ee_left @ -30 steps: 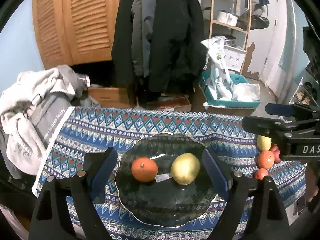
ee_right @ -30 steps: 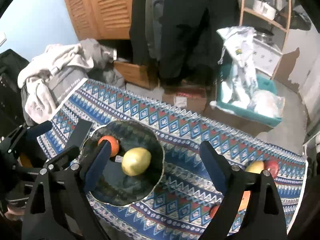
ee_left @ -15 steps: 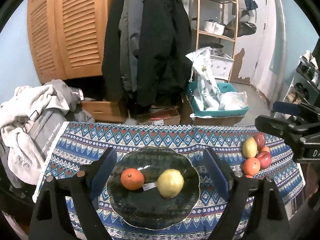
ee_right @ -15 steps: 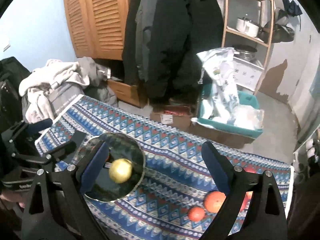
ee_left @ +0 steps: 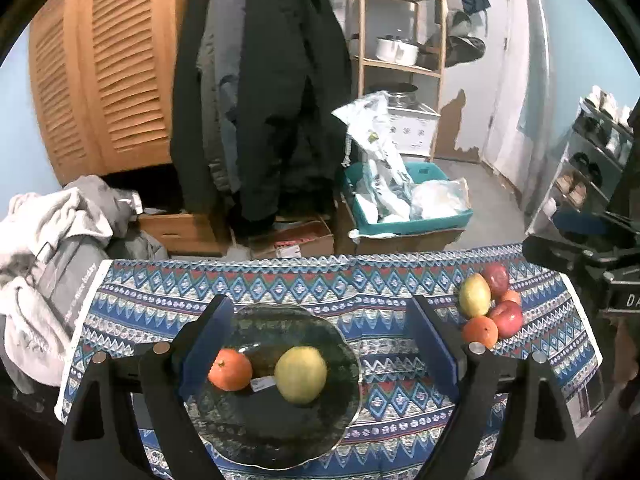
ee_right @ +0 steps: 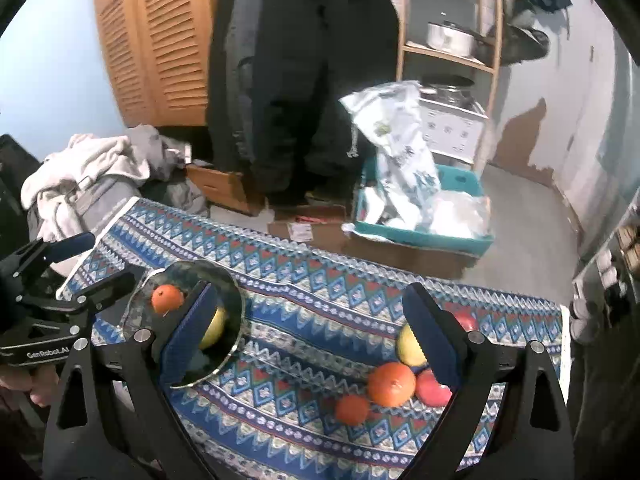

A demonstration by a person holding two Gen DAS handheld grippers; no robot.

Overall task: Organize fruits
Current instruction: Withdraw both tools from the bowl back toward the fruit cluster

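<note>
A dark glass plate (ee_left: pixel 280 432) lies on the patterned tablecloth (ee_left: pixel 360 292) and holds an orange (ee_left: pixel 230 370) and a yellow-green pear (ee_left: pixel 301 374). My left gripper (ee_left: pixel 320 340) is open and empty above the plate. A pile of loose fruit sits at the table's right end: a pear (ee_left: pixel 474 295), red apples (ee_left: pixel 508 319) and an orange (ee_left: pixel 481 332). My right gripper (ee_right: pixel 316 328) is open and empty above the cloth, between the plate (ee_right: pixel 232 304) and the pile, whose big orange (ee_right: pixel 391 384) lies near its right finger.
Past the far table edge hang dark coats (ee_left: pixel 256 92), with cardboard boxes (ee_left: pixel 304 240) and a teal bin (ee_left: pixel 408 204) on the floor. A heap of grey clothes (ee_left: pixel 44 248) lies left of the table. A wooden shelf (ee_left: pixel 400 40) stands behind.
Both grippers have risen and pulled back, so more of the table shows. The right gripper has swung right, toward the loose fruit pile. Both stay open and empty.
</note>
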